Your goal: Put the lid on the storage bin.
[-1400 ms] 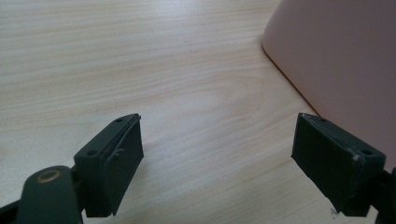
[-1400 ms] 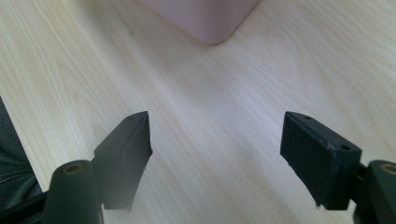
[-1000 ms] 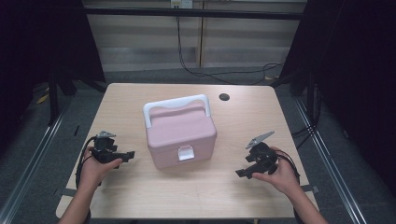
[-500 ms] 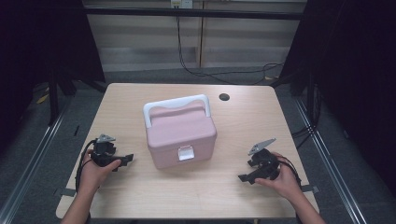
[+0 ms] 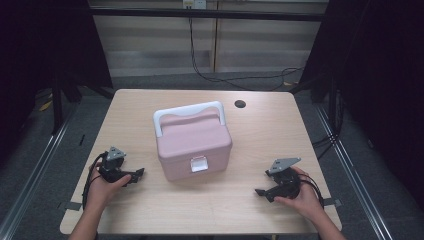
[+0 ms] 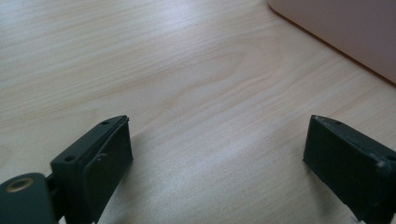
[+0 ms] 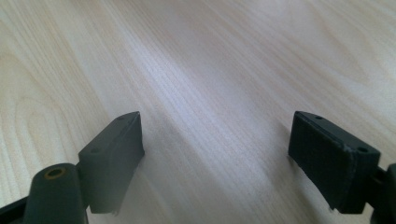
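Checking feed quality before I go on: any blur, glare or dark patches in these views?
High view: table evenly lit, surroundings dark, pink box sharp enough. Left gripper view: wood grain crisp farther off, the near jaws soft, faint shadow between them, box corner slightly soft. Right gripper view: wood smeared and soft, a pale sheen across the middle.

Evenly lit pale wooden table (image 5: 270, 135) set in dark surroundings; close views are partly soft.

Light falls from overhead, leaving the floor and side walls near black. The pink plastic carry box with a white handle (image 5: 193, 145) casts a faint shadow toward the table's near edge. In both gripper views the black jaws look blurred at the bottom edge, with soft shadows beneath them, and the wood grain shows a mild sheen.
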A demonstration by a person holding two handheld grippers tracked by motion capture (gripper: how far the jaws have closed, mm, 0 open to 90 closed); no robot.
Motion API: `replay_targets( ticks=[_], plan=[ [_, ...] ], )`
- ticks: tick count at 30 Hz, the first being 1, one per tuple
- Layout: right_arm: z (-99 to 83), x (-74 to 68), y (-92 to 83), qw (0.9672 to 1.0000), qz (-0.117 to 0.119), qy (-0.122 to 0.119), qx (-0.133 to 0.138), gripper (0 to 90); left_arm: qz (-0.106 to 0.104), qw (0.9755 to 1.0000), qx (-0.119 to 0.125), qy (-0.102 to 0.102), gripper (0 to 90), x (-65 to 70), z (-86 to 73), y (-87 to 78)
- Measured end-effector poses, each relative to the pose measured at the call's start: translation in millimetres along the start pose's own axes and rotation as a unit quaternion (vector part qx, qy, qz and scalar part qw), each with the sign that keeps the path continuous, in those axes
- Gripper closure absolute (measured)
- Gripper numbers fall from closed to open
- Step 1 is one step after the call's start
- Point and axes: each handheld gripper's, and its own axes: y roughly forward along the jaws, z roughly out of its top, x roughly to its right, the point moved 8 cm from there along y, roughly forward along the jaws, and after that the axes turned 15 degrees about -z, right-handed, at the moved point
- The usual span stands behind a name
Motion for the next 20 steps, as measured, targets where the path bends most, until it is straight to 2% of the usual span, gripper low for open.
replay_targets(
  ticks=[3,12,20],
  plan=[
    [-1.3,0.9,0.7,0.9998,0.001,0.004,0.021,17.1,-0.002,1.0000,0.000,0.001,7.2,0.5,-0.3,-0.2],
    [-3.9,2.6,2.3,0.9983,0.004,0.009,0.058,15.6,0.003,1.0000,0.002,-0.004,7.2,1.1,-0.9,-0.7],
    [-3.6,2.8,3.2,0.9981,0.004,0.010,0.061,15.1,0.002,1.0000,0.002,-0.005,7.2,1.3,-1.0,-0.6]
  ],
)
